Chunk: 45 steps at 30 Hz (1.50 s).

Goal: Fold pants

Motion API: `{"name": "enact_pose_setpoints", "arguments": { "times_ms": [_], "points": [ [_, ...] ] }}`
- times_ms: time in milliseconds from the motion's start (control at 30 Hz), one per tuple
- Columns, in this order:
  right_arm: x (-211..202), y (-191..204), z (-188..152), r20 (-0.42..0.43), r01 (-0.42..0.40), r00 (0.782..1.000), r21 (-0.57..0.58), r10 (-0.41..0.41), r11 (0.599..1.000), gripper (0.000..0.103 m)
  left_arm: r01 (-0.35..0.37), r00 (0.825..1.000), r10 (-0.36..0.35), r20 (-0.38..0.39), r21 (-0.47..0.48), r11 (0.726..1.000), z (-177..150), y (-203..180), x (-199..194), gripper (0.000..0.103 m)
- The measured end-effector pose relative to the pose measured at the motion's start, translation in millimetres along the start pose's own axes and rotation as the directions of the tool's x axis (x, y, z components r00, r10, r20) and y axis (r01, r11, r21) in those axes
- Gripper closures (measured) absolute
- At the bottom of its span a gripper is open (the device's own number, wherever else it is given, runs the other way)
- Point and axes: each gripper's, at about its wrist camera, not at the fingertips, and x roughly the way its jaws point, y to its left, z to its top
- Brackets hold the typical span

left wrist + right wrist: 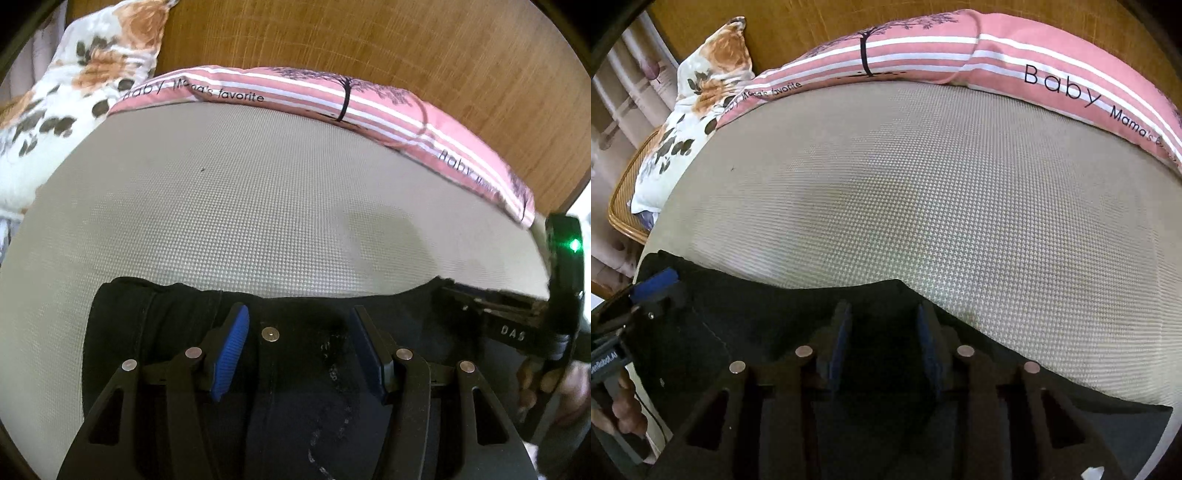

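Observation:
Black pants (295, 317) lie on the grey textured mattress (240, 206), waistband toward the far side, with a metal button (270, 334) showing. My left gripper (297, 325) is open just above the waistband, blue pads either side of the button. In the right wrist view the pants (768, 317) fill the near part, and my right gripper (884, 321) is open over the dark fabric near its far edge. The right gripper's body (565, 295) shows at the right of the left wrist view. The left gripper (653, 284) shows at the left of the right wrist view.
A pink striped pillow (332, 96) printed "Baby Mama's favorite" lies along the far edge of the mattress against a wooden headboard (369, 40). A floral pillow (74, 92) sits at the far left. A wicker piece of furniture (624, 195) stands beyond the left edge.

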Motion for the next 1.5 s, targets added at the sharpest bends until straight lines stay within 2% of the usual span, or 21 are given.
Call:
{"name": "enact_pose_setpoints", "arguments": {
  "times_ms": [100,200,267,367,467,533,700,767,867,1033,1167,1200,1267,1333,1367,1433,1467,1500],
  "points": [
    [-15,0,0,0.03,-0.036,0.999,0.034,0.035,0.999,0.062,0.053,0.998,-0.051,0.039,-0.07,0.996,2,15,-30,0.045],
    [-30,6,-4,0.052,-0.075,0.996,0.038,0.073,0.996,0.056,0.112,0.991,-0.1,0.093,-0.137,0.984,-5,39,-73,0.035],
    [-38,13,-8,0.055,-0.107,0.993,0.025,0.105,0.994,0.056,0.12,0.989,-0.102,0.112,-0.171,0.978,-14,54,-94,0.033],
    [-45,25,-18,0.047,-0.143,0.989,0.011,0.143,0.99,0.053,0.137,0.99,-0.118,0.083,-0.274,0.952,-36,85,-114,0.033],
    [-46,35,-27,0.036,-0.159,0.987,0.005,0.159,0.987,0.052,0.158,0.985,-0.172,0.005,-0.425,0.892,-67,118,-111,0.033],
    [-43,42,-34,0.018,-0.17,0.985,0.011,0.17,0.985,0.052,0.145,0.982,-0.185,-0.039,-0.474,0.868,-84,130,-104,0.033],
    [-42,58,-45,0.0,-0.177,0.984,0.006,0.177,0.984,0.052,0.189,0.952,-0.297,-0.078,-0.614,0.767,-122,149,-83,0.033],
    [-43,62,-47,-0.004,-0.175,0.985,-0.001,0.175,0.985,0.052,0.203,0.945,-0.319,-0.071,-0.638,0.743,-128,151,-76,0.033],
    [-45,68,-49,-0.004,-0.169,0.986,-0.016,0.169,0.986,0.052,0.221,0.946,-0.321,-0.045,-0.635,0.74,-128,153,-71,0.033],
    [-46,70,-48,0.0,-0.165,0.986,-0.018,0.165,0.986,0.052,0.262,0.938,-0.346,0.004,-0.662,0.703,-129,157,-64,0.033],
    [-40,72,-47,-0.011,-0.168,0.986,-0.011,0.168,0.986,0.052,0.294,0.932,-0.36,0.052,-0.689,0.662,-130,162,-60,0.033],
    [-39,71,-48,-0.012,-0.174,0.985,-0.009,0.174,0.985,0.052,0.303,0.929,-0.365,0.068,-0.707,0.639,-130,164,-59,0.033],
    [-35,73,-48,-0.013,-0.183,0.983,-0.004,0.183,0.983,0.052,0.315,0.923,-0.374,0.085,-0.726,0.612,-131,167,-57,0.033],
    [-29,76,-48,-0.015,-0.189,0.982,-0.006,0.189,0.982,0.052,0.319,0.922,-0.375,0.097,-0.74,0.592,-131,170,-57,0.038],
    [-26,78,-48,-0.022,-0.189,0.982,-0.007,0.189,0.982,0.052,0.312,0.925,-0.368,0.097,-0.747,0.587,-133,172,-57,0.048],
    [-19,81,-48,-0.038,-0.202,0.979,-0.004,0.202,0.979,0.052,0.285,0.936,-0.344,0.077,-0.738,0.611,-133,170,-58,0.058],
    [-17,83,-47,-0.039,-0.208,0.977,-0.004,0.208,0.978,0.052,0.279,0.94,-0.333,0.073,-0.724,0.631,-132,168,-60,0.06],
    [-16,86,-48,-0.042,-0.212,0.976,-0.009,0.212,0.977,0.052,0.283,0.941,-0.329,0.079,-0.716,0.638,-132,166,-63,0.06]
  ]
}}
